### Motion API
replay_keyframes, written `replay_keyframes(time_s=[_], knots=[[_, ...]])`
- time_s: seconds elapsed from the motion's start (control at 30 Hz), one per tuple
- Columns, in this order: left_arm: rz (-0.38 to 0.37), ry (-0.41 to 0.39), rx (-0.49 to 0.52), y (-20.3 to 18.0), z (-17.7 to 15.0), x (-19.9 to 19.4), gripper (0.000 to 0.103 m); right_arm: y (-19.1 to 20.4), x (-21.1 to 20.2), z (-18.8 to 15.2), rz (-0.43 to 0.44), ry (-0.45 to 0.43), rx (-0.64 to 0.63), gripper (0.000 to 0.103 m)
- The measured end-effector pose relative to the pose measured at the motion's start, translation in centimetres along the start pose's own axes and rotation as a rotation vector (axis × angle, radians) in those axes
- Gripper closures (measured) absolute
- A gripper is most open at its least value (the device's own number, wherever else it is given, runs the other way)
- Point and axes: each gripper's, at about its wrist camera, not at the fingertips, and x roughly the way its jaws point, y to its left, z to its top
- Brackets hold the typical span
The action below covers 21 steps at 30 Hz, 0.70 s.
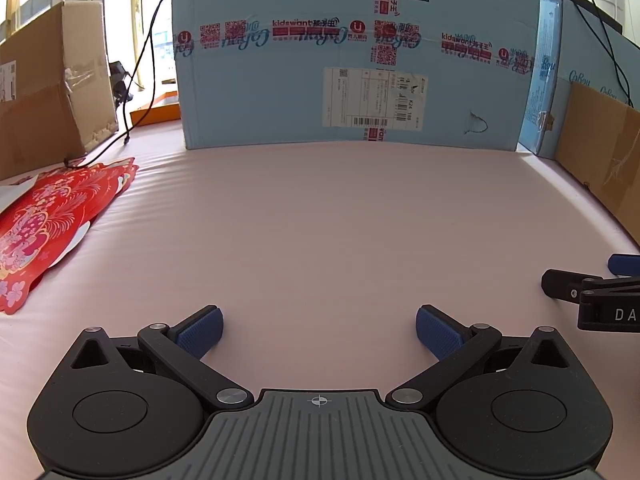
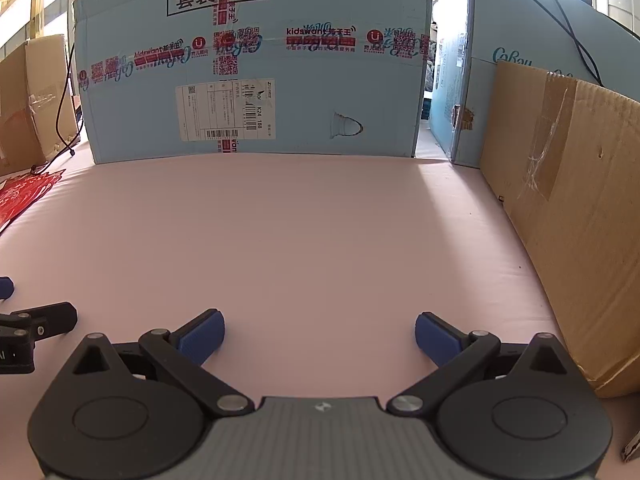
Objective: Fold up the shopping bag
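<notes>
We hold the left gripper point(image 1: 319, 334) low over the pink cloth point(image 1: 320, 220), its blue pads point(image 1: 202, 332) spread wide apart with nothing between them. The right gripper point(image 2: 319, 336) sits the same way, jaws wide and empty, above the same cloth. In the left view the right gripper shows at the right edge, and in the right view the left one shows at the left edge, so the two hang side by side and apart. The red bag point(image 1: 44, 224) lies flat on the cloth at the far left, printed with pink and gold flowers, well away from both tools; in the right view only its corner point(image 2: 24, 194) shows at the left edge. Something white lies under its near edge; we cannot tell what. A blue box point(image 1: 352, 60) with red tape and a white label stands across the back of the cloth. A brown box point(image 1: 48, 80) stands at the left, with a black cable point(image 1: 140, 76) hanging beside it, and brown cardboard point(image 2: 572, 208) lines the right side.
</notes>
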Motion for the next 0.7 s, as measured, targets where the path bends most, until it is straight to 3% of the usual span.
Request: replay_keyframes(time_s=[0.7], knots=[[0.002, 0.000, 0.003, 0.08, -0.12, -0.10, 0.000, 0.04, -0.07, -0.05, -0.003, -0.001, 0.001, 0.000]])
